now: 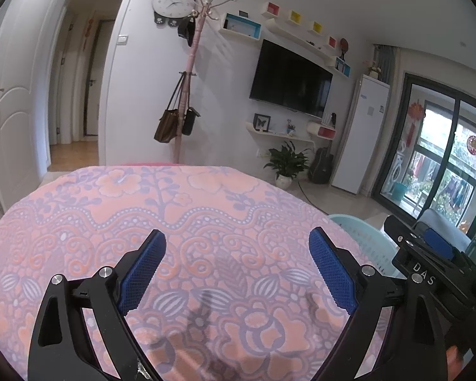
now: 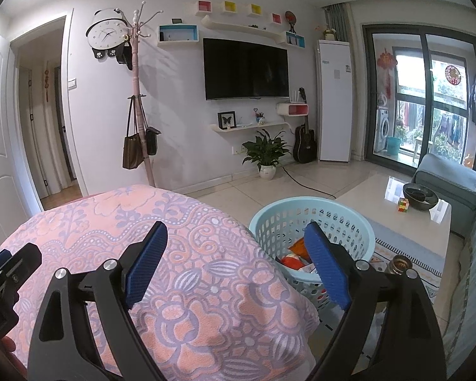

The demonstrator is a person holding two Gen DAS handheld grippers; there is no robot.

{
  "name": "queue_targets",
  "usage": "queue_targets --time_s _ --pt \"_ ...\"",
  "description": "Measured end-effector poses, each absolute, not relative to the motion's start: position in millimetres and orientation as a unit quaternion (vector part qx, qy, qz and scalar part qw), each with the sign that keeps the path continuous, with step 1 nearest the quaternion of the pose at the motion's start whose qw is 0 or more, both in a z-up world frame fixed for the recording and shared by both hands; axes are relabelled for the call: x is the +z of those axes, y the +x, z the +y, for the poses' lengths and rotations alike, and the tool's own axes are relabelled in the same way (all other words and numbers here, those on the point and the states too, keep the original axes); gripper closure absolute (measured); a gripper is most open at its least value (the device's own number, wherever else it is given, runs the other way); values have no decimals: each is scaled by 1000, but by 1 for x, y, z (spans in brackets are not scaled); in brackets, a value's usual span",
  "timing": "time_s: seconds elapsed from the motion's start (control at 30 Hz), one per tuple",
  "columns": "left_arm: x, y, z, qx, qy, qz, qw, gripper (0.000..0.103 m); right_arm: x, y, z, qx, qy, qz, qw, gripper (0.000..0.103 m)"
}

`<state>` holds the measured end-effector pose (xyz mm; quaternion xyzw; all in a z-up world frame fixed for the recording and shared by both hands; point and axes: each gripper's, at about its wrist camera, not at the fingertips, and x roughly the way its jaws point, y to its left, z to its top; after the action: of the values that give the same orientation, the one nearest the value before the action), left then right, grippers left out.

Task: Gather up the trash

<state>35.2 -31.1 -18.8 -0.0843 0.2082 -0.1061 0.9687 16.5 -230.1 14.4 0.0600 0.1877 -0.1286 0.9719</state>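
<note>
Left to right across a living room: the left gripper hangs wide open and empty over a table draped in a pink-and-lilac flowered cloth, its blue ribbed pads well apart with nothing between them. No loose litter shows on the cloth in the left wrist view. At that view's right edge the body of the other tool cuts in, with a sliver of the pale blue basket behind it.

In the right wrist view the right gripper is likewise spread wide and holds nothing, straddling the table's right edge. Just beside that edge, on the floor, stands the perforated pale blue basket, with the trash lying inside it: red, orange and white wrappers, by the look of them.

Such wrappers would likely be light, thin and crinkly, apt to slip or crush, so a pinch across a folded edge or bunched middle seems the safest hold. The right finger hides part of the basket's contents, so their number and kind cannot be told. Farther right, a low table carries a dark bowl and a colour cube; a small brassy object near the gripper is too cut off to identify.
</note>
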Motion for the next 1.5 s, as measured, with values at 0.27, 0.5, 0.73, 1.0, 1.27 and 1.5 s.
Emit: queue_targets --time_s 0.27,0.5,0.73,1.0,1.27,1.5 --pt "-18 35 -30 -109 -91 210 967 14 14 19 -228 -128 59 189 972 18" --pt "-18 35 -30 -109 -91 210 967 14 12 20 -227 -127 56 190 972 18" --pt "-18 35 -30 -109 -91 210 967 14 11 21 -227 -126 60 191 972 16" --pt "-18 35 -30 -110 -90 209 967 14 10 21 -225 -125 63 193 971 16" --pt "-18 36 -29 -110 -90 209 967 14 11 21 -225 -126 63 193 971 16" --pt "-18 36 -29 -110 -90 209 967 14 11 21 -225 -126 64 193 971 16"
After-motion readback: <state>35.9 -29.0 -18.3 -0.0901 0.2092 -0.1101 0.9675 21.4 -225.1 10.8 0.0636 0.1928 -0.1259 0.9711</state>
